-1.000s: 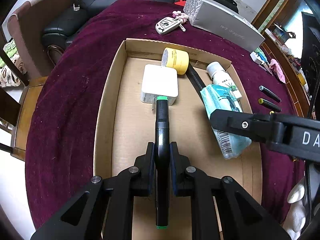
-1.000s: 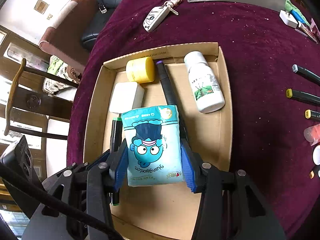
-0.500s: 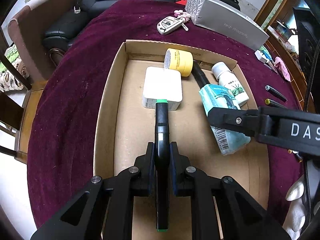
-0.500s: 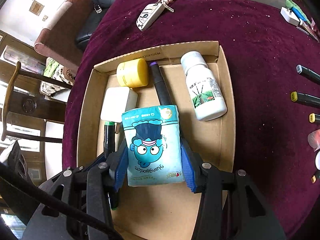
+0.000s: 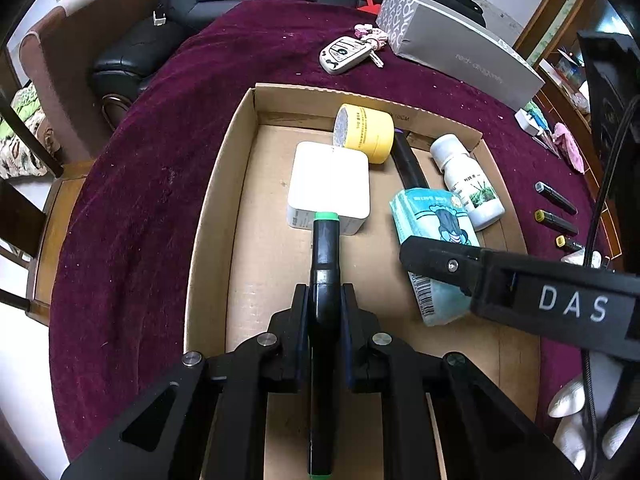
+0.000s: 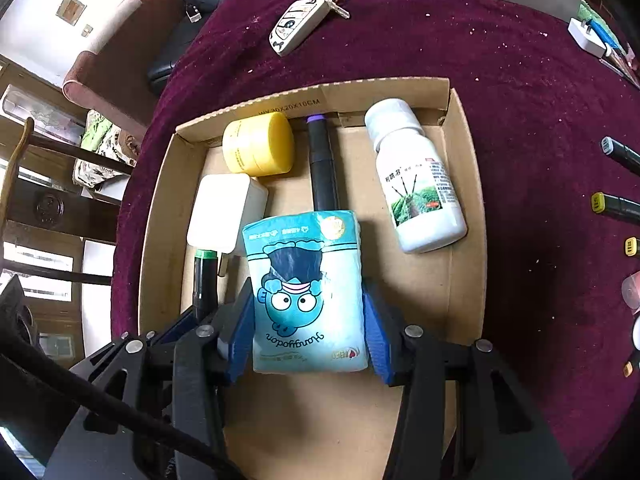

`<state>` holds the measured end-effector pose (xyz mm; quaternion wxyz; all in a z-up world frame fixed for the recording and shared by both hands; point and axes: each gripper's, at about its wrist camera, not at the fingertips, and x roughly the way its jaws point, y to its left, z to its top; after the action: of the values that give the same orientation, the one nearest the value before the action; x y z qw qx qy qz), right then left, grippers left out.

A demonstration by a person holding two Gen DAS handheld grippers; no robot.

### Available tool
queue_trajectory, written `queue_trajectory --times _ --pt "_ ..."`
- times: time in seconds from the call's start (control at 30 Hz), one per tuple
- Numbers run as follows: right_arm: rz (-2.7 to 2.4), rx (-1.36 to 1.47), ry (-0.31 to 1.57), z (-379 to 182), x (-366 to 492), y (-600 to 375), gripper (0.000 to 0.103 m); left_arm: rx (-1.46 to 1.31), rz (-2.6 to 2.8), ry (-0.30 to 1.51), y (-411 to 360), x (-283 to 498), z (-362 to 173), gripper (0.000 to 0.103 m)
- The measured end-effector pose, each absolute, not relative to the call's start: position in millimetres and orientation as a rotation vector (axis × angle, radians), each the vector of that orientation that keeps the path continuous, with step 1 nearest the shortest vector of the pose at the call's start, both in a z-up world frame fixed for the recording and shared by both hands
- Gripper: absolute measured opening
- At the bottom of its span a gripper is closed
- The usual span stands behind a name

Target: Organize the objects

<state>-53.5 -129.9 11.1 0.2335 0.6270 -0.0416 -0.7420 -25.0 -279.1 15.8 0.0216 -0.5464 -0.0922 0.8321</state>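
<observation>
Cardboard is where everything ends up: the shallow box (image 5: 224,184) on the maroon cloth already holds a yellow jar (image 6: 258,148), a white block (image 5: 330,182), a purple-capped marker (image 6: 322,164) and a white bottle (image 6: 416,184), all lying flat toward its far end. My left gripper (image 5: 325,312) is clamped tight on a green-capped marker (image 5: 326,248), held over the box floor with its tip just in front of the white block. My right gripper (image 6: 310,324) is closed on a blue tissue pack (image 6: 306,292), pads pressing both its sides, hovering above the box middle. I judge the job past halfway: these two things need only to be set down and released. Still outside, on the cloth to the right, lie several more markers (image 6: 618,206). A key fob (image 6: 298,26) and a grey carton (image 5: 460,52) sit beyond the box.
</observation>
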Motion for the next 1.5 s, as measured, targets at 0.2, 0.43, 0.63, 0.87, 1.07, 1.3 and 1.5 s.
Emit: queue_trajectory --times 0.2,0.43,0.63,0.87,1.07,1.3,1.5 --pt "-2.039 1.713 -0.118 11.1 -54.2 -127.4 0.048 -1.699 2.591 -0.282 -277.4 -25.6 15.6 0.012" --pt "-2.046 1.699 -0.081 11.5 -53.4 -129.6 0.048 -1.705 2.595 -0.282 -276.5 -24.5 15.1 0.012" --pt "-2.04 1.699 -0.081 14.0 -53.9 -128.2 0.049 -1.7 2.585 -0.322 -279.0 -23.6 14.7 0.015" --pt "-2.039 1.672 -0.116 23.8 -52.4 -123.8 0.055 -1.701 2.542 -0.41 -283.9 -23.7 16.2 0.052" --pt "-2.046 1.657 -0.133 29.2 -51.7 -120.6 0.056 -1.708 2.543 -0.423 -285.1 -21.3 21.5 0.052" --pt "-2.06 1.602 -0.171 51.4 -47.5 -106.3 0.056 -1.656 2.534 -0.53 -298.1 -13.9 44.0 0.052" --pt "-2.066 1.55 -0.258 76.1 -38.9 -67.6 0.059 -1.651 2.511 -0.696 -315.4 -3.2 58.2 0.052"
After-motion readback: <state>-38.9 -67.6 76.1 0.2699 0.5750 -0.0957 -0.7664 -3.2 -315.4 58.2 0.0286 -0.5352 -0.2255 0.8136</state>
